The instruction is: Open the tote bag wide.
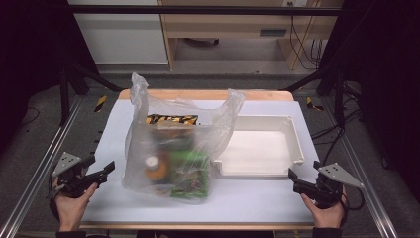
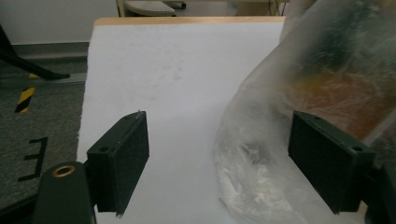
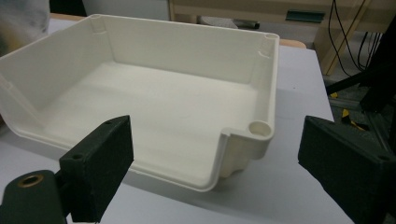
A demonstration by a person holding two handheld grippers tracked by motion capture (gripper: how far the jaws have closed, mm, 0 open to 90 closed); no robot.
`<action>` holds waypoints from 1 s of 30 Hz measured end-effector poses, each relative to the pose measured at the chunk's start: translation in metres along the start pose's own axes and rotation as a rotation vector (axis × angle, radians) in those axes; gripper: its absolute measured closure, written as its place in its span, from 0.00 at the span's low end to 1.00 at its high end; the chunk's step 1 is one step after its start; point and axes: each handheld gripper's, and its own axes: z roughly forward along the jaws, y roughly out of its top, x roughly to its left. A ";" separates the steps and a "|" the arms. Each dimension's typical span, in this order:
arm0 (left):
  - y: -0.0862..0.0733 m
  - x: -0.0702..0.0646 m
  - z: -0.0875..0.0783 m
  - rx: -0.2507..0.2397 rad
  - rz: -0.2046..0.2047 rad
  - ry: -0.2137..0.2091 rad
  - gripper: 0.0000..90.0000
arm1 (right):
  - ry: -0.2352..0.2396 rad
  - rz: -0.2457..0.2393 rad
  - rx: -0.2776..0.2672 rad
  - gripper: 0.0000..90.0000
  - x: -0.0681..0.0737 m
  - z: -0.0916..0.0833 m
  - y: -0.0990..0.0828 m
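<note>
Jaws of our left gripper (image 1: 101, 171) and right gripper (image 1: 295, 181) stood open, empty, either side of the plastic bag (image 1: 173, 148) beside the white tray (image 1: 262, 146).

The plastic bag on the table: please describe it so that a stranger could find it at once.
On the white table, look left of the empty white tray. There stands a clear plastic bag with two handles sticking up, full of packaged goods in green, orange and yellow. It is the only soft, see-through thing there; the tray beside it is rigid and holds nothing.

high: above, facing table (image 1: 208, 208) | gripper views: low, close
</note>
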 end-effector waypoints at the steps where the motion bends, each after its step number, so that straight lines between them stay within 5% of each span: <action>1: 0.002 -0.002 -0.003 -0.011 0.011 -0.009 0.23 | 0.004 -0.007 -0.001 0.12 0.003 0.000 0.002; 15: 0.026 -0.024 -0.033 -0.121 0.045 -0.091 0.30 | 0.124 -0.006 -0.038 0.18 0.046 0.009 0.029; 30: 0.039 -0.057 -0.042 -0.149 0.130 -0.160 0.32 | 0.257 -0.045 -0.045 0.23 0.094 0.026 0.045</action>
